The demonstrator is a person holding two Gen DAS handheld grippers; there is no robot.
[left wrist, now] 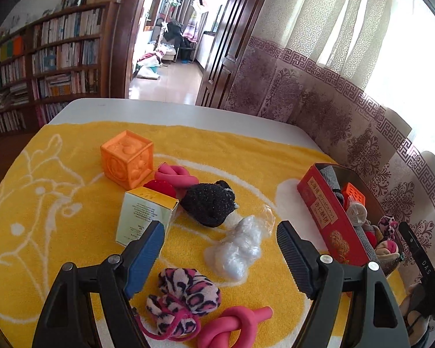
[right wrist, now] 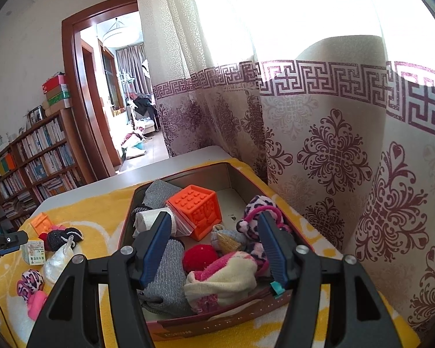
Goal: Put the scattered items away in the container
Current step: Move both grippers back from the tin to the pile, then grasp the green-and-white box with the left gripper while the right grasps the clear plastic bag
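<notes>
The red tin container (left wrist: 327, 217) stands at the right of the yellow towel (left wrist: 58, 203); in the right wrist view its inner wall (right wrist: 235, 179) rings an orange cube (right wrist: 197, 211), grey cloth, a red ball and socks. Scattered on the towel are a clear plastic bag (left wrist: 240, 246), a black knit piece (left wrist: 208, 203), a small carton (left wrist: 145, 217), an orange cube (left wrist: 127, 159), a leopard sock (left wrist: 182, 298) and a pink knotted tube (left wrist: 232, 324). My left gripper (left wrist: 220, 246) is open above the plastic bag. My right gripper (right wrist: 214, 246) is open and empty over the container.
A patterned curtain (right wrist: 333, 150) hangs close behind the container on the right. The white table (left wrist: 165, 113) edge runs beyond the towel. A bookshelf (left wrist: 43, 66) and a doorway stand farther back. Another pink knotted tube (left wrist: 177, 175) and a red ball lie by the cube.
</notes>
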